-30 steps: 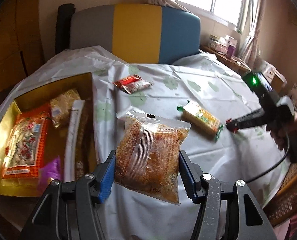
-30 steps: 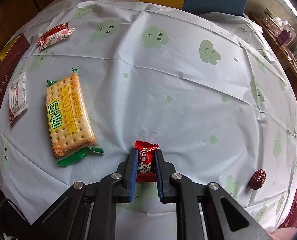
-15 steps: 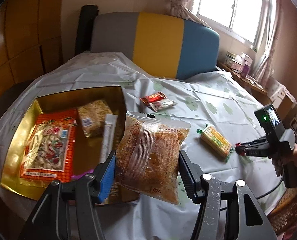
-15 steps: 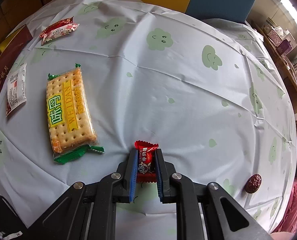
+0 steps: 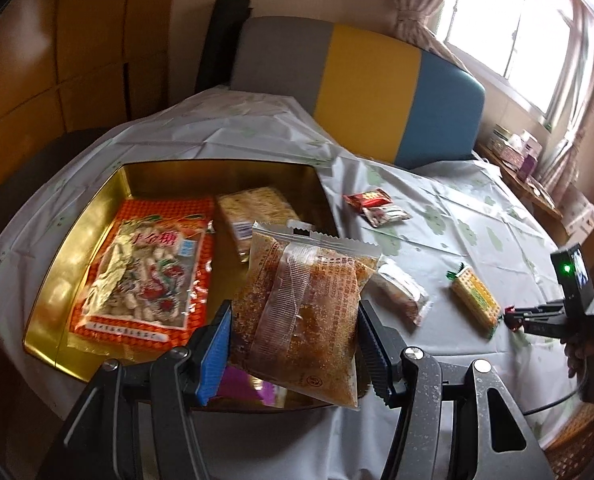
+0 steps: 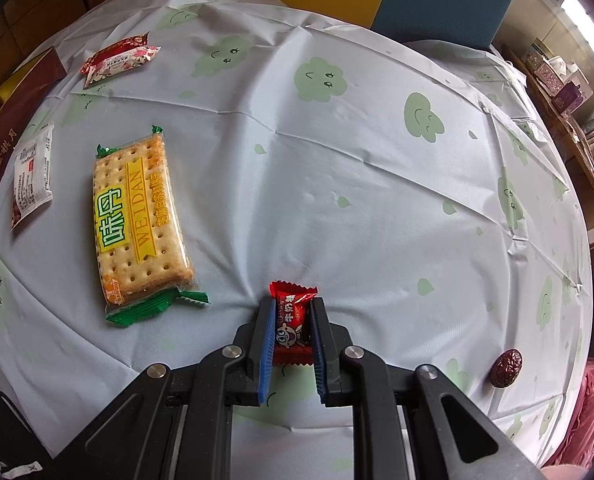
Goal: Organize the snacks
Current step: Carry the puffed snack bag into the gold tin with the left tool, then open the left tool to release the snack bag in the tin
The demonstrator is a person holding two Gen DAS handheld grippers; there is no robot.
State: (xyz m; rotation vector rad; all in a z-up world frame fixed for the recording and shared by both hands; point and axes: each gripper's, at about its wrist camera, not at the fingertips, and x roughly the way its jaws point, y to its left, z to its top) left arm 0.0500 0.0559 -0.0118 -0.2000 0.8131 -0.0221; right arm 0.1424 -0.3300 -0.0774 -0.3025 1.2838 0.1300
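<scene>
My left gripper (image 5: 293, 332) is shut on a clear bag of orange-brown snack (image 5: 301, 312), held in the air above the near right corner of a gold tin (image 5: 77, 240). Inside the tin lie an orange peanut bag (image 5: 145, 276), a pale noodle pack (image 5: 253, 212) and a purple wrapper (image 5: 245, 386). My right gripper (image 6: 292, 312) is shut on a small red candy (image 6: 293, 320) down at the tablecloth. A cracker pack (image 6: 137, 216) lies just left of it; that cracker pack (image 5: 475, 300) and the right gripper (image 5: 513, 318) also show in the left wrist view.
A red-and-white wrapped snack (image 6: 117, 58) and a small white packet (image 6: 33, 176) lie on the cloth toward the tin. A brown date (image 6: 506, 367) sits near the table's right edge. A grey, yellow and blue chair back (image 5: 361, 88) stands behind the table (image 5: 457, 208).
My left gripper has carried the snack bag leftward, from over the cloth to over the tin's corner. The right gripper has stayed on the red candy.
</scene>
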